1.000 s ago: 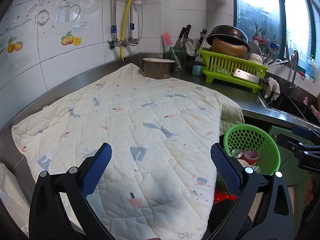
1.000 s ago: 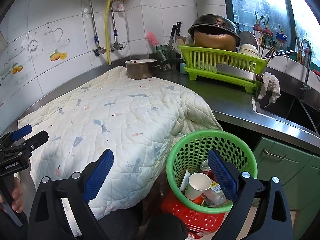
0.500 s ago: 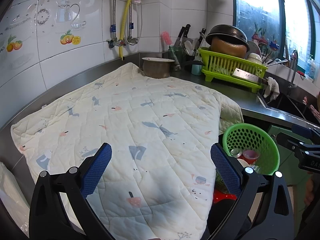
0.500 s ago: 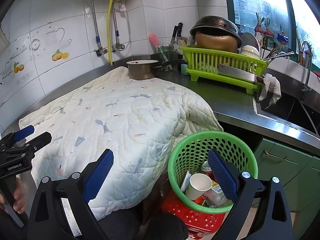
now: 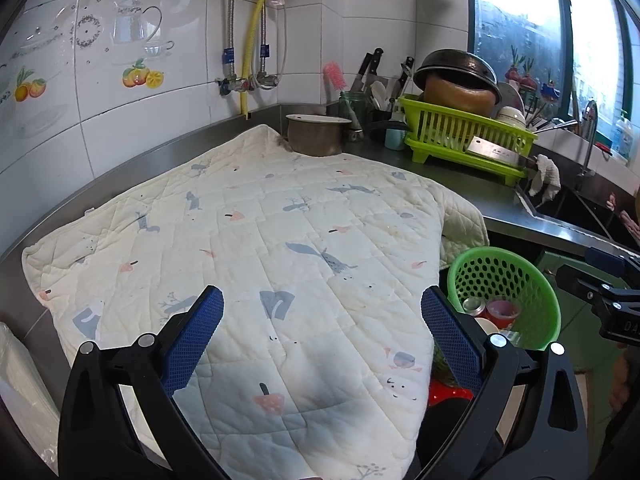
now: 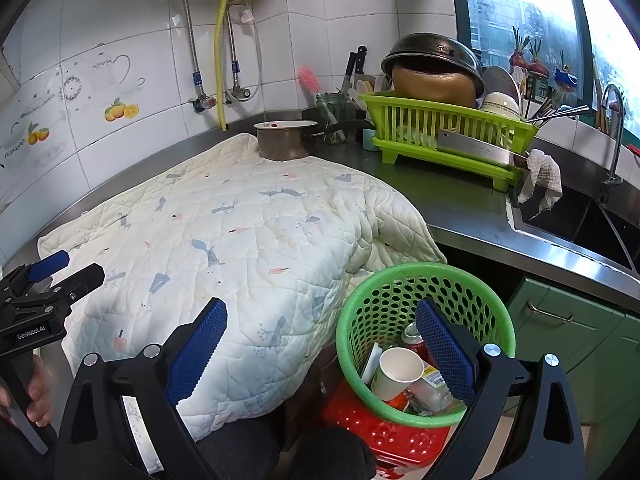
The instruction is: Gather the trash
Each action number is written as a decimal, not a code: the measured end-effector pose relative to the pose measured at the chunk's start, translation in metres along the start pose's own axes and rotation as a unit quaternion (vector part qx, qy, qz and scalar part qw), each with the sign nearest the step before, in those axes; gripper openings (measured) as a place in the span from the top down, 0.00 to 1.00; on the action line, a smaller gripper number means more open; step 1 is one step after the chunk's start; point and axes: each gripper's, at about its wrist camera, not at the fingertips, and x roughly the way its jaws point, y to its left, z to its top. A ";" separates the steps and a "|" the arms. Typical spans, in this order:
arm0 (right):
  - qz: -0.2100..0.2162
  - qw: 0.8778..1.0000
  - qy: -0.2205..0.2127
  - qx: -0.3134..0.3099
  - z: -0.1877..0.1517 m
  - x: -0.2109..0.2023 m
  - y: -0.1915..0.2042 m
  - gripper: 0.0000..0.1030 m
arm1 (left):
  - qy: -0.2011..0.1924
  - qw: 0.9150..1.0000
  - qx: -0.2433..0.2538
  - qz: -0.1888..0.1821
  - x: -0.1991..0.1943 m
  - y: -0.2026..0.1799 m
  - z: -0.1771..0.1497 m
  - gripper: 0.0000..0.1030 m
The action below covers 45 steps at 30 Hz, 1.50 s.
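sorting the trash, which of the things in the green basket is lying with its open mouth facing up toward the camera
The white paper cup in the green basket: tilted, with its empty inside showing. The red can behind it shows a closed metal top.

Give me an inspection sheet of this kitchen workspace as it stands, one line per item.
Surface: steel counter, mostly covered by a quilted mat with no trash seen on it.
Job's things: green basket beside the counter, on a red stool; holds a paper cup, a can and other trash.
Clutter: metal pot, green dish rack with wok and cleaver, rag.
Grippers: left gripper open over the mat; right gripper open, empty, near the basket.
Cables: nothing seen; only wall hoses.
Surroundings: tiled wall, sink, window.
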 end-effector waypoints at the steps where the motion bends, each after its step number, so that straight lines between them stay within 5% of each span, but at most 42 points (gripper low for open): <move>1: -0.001 1.000 -0.001 0.000 0.000 0.000 0.000 0.11 | 0.000 1.000 0.000 0.001 0.000 0.000 0.000 0.05; 45: -0.042 0.997 -0.057 -0.028 0.001 -0.017 0.008 0.10 | -0.045 0.998 -0.010 0.035 -0.020 -0.004 0.005 0.05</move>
